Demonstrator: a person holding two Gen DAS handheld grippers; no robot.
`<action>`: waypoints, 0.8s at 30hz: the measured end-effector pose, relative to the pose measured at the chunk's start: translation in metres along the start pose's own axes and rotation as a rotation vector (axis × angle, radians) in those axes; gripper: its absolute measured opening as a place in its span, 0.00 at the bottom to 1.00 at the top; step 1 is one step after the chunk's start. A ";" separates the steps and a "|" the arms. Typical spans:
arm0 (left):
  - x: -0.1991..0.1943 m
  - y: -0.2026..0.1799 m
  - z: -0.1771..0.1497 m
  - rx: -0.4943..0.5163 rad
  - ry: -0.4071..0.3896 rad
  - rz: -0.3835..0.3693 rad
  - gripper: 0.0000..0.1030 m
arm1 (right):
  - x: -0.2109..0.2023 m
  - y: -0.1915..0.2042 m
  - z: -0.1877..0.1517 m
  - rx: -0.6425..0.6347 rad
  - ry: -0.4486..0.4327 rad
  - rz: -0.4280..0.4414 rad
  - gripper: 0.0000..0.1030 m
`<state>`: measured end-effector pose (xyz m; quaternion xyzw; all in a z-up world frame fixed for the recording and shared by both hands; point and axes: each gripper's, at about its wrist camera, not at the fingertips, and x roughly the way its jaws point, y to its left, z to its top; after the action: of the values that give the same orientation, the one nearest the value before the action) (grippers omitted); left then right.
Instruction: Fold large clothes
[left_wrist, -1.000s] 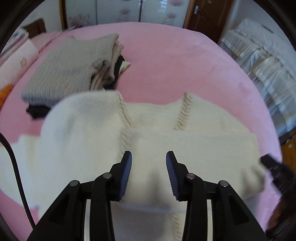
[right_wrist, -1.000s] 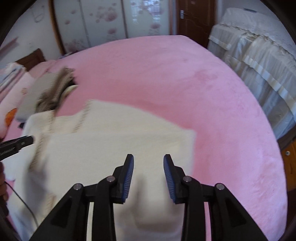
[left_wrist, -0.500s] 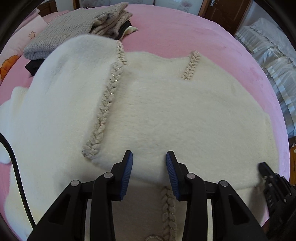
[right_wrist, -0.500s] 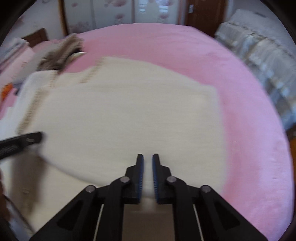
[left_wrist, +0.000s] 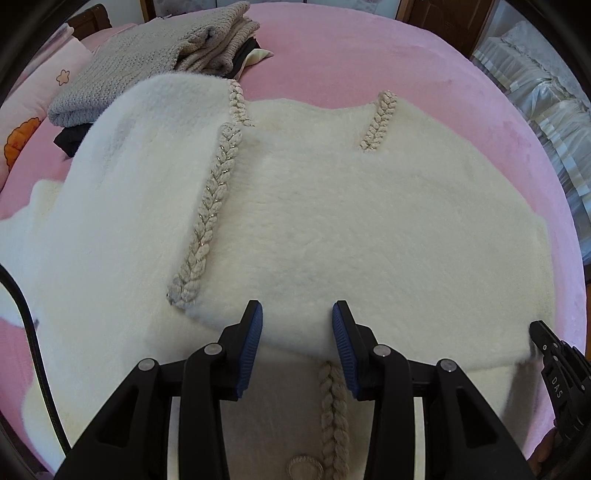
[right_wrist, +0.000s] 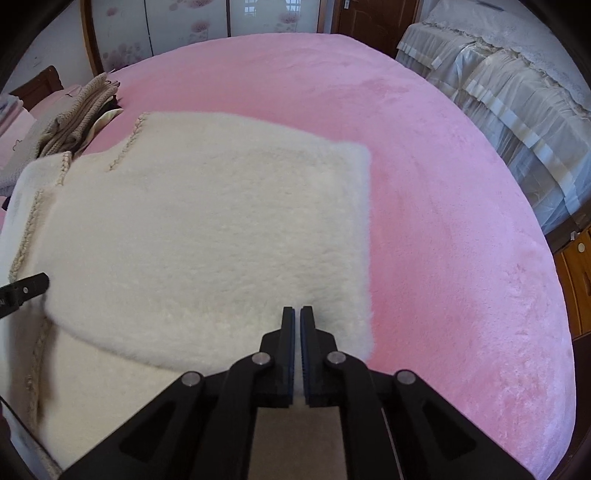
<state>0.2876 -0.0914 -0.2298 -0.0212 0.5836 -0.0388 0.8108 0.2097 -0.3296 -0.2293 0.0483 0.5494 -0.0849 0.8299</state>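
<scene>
A fluffy cream garment (left_wrist: 369, 221) with braided trim (left_wrist: 210, 206) lies on the pink bed, one layer folded over the layer beneath. My left gripper (left_wrist: 295, 314) points down at the folded layer's near edge; its jaws are opening, the edge lies between them, and the pads do not press on it. My right gripper (right_wrist: 297, 314) is shut at the near right corner of the same layer (right_wrist: 203, 240), and I see nothing pinched between its pads. Each gripper shows in the other's view: the right gripper (left_wrist: 554, 369) and the left gripper (right_wrist: 22, 291).
A stack of folded knitwear (left_wrist: 147, 62) sits at the far left of the pink bed (right_wrist: 443, 184). A pillow with an orange print (left_wrist: 22, 140) lies further left. A black cable (left_wrist: 33, 332) hangs at my left. A frilled pale cover (right_wrist: 498, 92) borders the bed's right side.
Both grippers sank toward the bed and the lifted layer now lies flat on the garment. The right jaws went from open to shut. The left jaws spread slightly.
</scene>
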 end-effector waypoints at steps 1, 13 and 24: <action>-0.005 0.000 0.001 -0.004 0.008 -0.001 0.44 | -0.005 -0.001 0.001 0.004 0.008 0.011 0.05; -0.120 -0.015 -0.004 -0.027 -0.018 -0.022 0.61 | -0.118 0.001 0.007 -0.002 -0.031 0.113 0.26; -0.241 -0.011 -0.051 -0.069 -0.075 -0.003 0.61 | -0.200 0.026 -0.001 -0.089 -0.024 0.287 0.26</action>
<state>0.1627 -0.0811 -0.0171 -0.0515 0.5539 -0.0188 0.8308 0.1374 -0.2861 -0.0458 0.0886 0.5301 0.0583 0.8413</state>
